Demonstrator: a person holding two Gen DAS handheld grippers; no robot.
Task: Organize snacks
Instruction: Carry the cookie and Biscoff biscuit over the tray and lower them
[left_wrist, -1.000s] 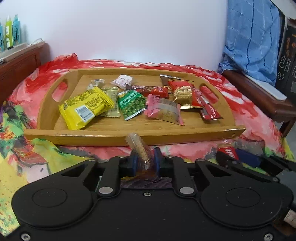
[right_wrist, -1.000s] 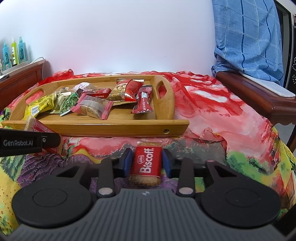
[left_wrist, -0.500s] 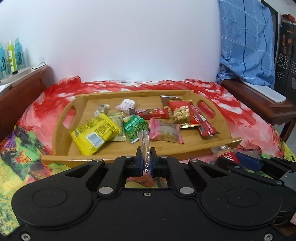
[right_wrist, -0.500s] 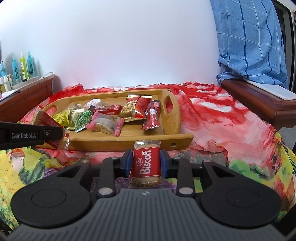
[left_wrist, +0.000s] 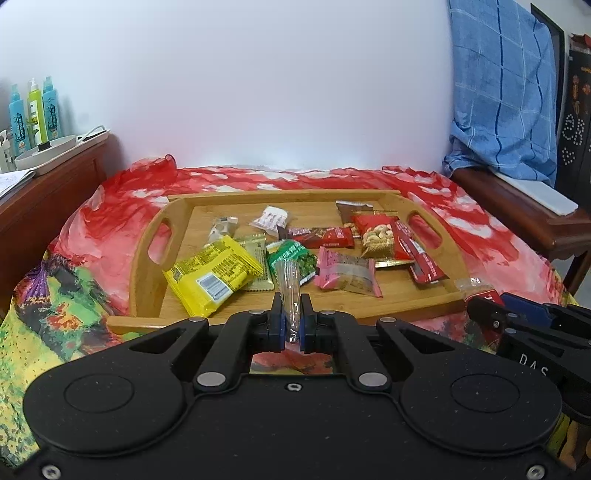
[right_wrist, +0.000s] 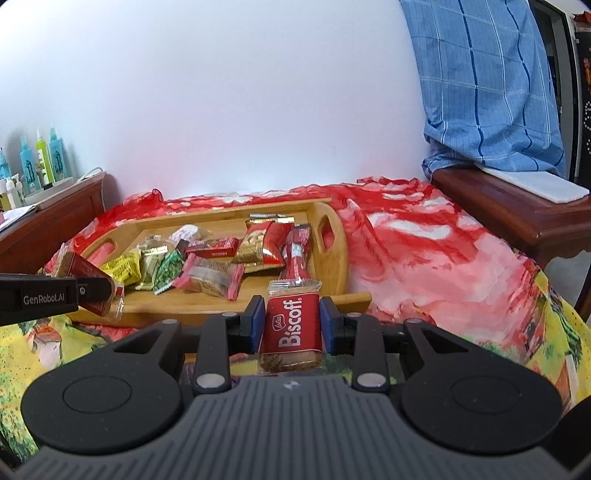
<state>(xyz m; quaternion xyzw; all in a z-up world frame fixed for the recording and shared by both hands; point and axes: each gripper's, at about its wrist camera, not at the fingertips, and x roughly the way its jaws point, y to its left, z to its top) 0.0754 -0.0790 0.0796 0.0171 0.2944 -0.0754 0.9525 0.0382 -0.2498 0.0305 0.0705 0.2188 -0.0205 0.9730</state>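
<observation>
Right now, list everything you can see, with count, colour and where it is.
tray: one, wooden, on the cloth
cloth: one, red and yellow
yellow packet: one, tray's left
green packet: one, tray's middle
pink packet: one, right of green
cashew packet: one, red and gold, tray's right
bottles: three, blue and green, left shelf
blue towel: one, hanging at right
left hand-held gripper: black, shut on a clear-ended wrapper
right hand-held gripper: black, shut on a red Biscoff
</observation>
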